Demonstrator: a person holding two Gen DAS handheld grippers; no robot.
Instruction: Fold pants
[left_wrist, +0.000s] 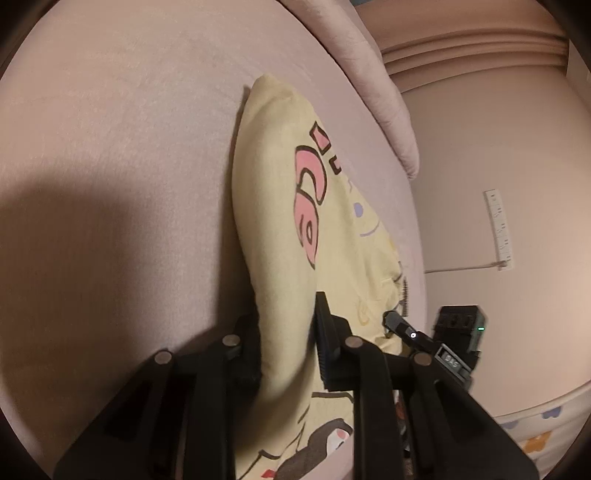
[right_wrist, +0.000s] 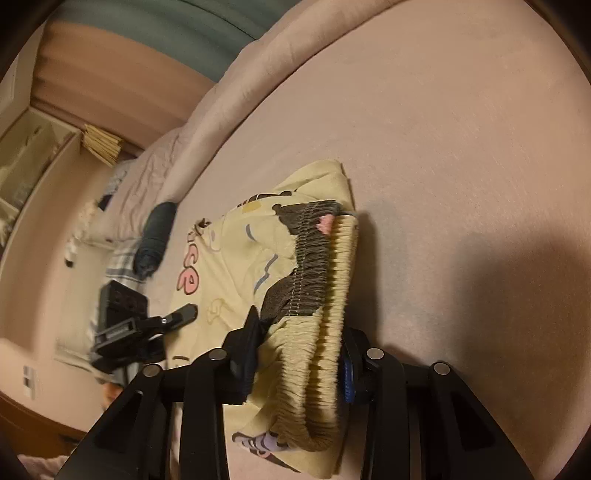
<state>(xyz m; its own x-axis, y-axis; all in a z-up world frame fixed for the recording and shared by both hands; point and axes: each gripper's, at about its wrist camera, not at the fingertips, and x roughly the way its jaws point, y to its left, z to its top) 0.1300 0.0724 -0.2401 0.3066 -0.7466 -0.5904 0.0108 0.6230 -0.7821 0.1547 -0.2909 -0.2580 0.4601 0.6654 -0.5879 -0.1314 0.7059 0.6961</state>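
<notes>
Together, our left gripper (left_wrist: 286, 354) and right gripper (right_wrist: 299, 363) had their jaws pinching the yellow pants (left_wrist: 273, 206) on the bed (left_wrist: 110, 129).

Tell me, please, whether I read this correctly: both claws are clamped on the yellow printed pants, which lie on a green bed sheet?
Not quite. The bed sheet is pink, not green, as the right wrist view shows. The rest stands: the left claw and the right claw are each clamped on the yellow printed pants.

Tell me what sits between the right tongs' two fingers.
The gathered elastic waistband of the yellow pants fills that gap, pinched by the right tongs, in the right wrist view.
</notes>
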